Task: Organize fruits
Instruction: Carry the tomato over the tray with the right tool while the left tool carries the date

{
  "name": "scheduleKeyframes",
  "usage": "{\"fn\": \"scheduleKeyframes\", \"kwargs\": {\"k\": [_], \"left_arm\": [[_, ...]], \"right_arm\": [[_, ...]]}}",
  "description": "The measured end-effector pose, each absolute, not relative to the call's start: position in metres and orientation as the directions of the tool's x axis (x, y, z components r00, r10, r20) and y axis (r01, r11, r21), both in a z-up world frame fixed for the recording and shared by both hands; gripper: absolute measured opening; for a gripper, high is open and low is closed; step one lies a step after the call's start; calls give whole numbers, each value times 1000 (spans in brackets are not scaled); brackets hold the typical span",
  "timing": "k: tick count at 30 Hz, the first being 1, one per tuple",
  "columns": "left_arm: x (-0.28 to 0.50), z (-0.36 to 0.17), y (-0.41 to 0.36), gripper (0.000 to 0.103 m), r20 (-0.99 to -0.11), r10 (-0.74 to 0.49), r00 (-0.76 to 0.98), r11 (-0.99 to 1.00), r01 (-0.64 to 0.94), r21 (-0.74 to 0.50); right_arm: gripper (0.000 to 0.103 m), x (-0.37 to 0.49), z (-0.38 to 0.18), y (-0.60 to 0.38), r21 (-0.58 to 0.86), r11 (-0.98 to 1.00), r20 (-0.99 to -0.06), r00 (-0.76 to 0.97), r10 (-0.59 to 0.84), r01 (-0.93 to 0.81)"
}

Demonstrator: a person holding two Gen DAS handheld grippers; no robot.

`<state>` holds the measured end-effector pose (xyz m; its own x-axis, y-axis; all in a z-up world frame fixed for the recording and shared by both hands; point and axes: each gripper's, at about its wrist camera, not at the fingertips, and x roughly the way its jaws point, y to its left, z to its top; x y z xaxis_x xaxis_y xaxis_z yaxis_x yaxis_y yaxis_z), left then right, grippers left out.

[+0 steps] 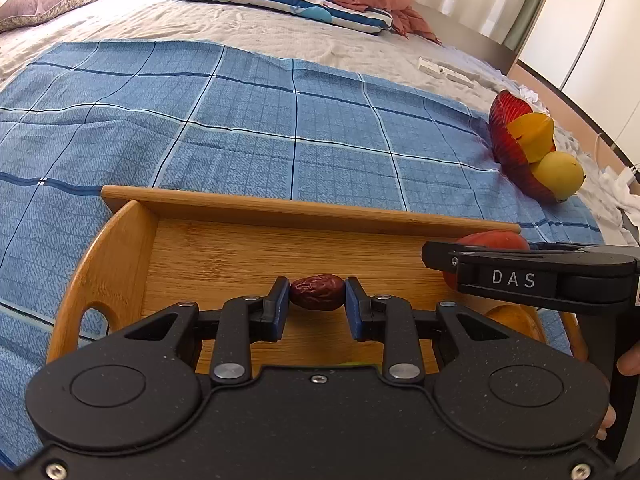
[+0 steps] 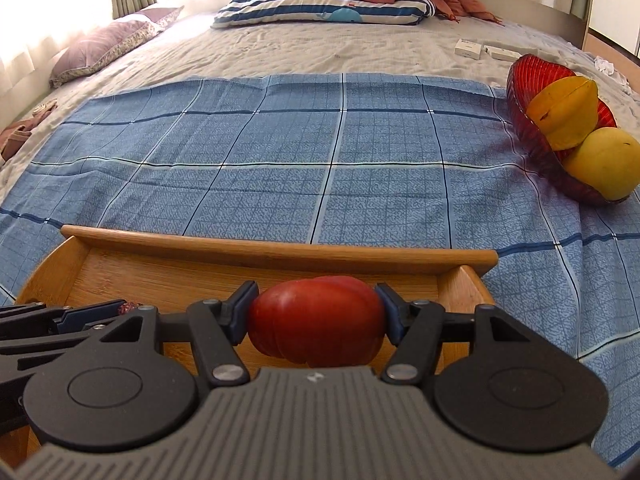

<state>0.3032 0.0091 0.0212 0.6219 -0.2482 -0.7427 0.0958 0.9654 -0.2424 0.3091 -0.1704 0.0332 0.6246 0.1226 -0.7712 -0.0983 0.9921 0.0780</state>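
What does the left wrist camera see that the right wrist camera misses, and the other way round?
Only the left view shows the left gripper closed on a wrinkled red date and someone's fingers at the edge. Only the right view shows the right gripper squeezing the whole red tomato, plus brown cloth far left. Both show the wooden tray, blue checked cloth and red bowl of yellow fruit.
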Motion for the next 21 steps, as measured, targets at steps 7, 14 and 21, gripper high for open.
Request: {"fn": "scheduleKeyframes", "kwargs": {"k": [7, 14, 21], "left_arm": [[304, 21, 9, 28, -744, -250, 620, 966, 102, -239], [303, 21, 9, 28, -744, -252, 619, 965, 100, -243], [303, 21, 9, 32, -744, -253, 618, 964, 98, -246]], "right_arm": [[66, 310, 31, -170, 70, 993, -786, 608, 115, -97], [66, 311, 30, -173, 63, 994, -795, 598, 103, -87], [71, 309, 30, -171, 42, 995, -798, 596, 87, -89]]}}
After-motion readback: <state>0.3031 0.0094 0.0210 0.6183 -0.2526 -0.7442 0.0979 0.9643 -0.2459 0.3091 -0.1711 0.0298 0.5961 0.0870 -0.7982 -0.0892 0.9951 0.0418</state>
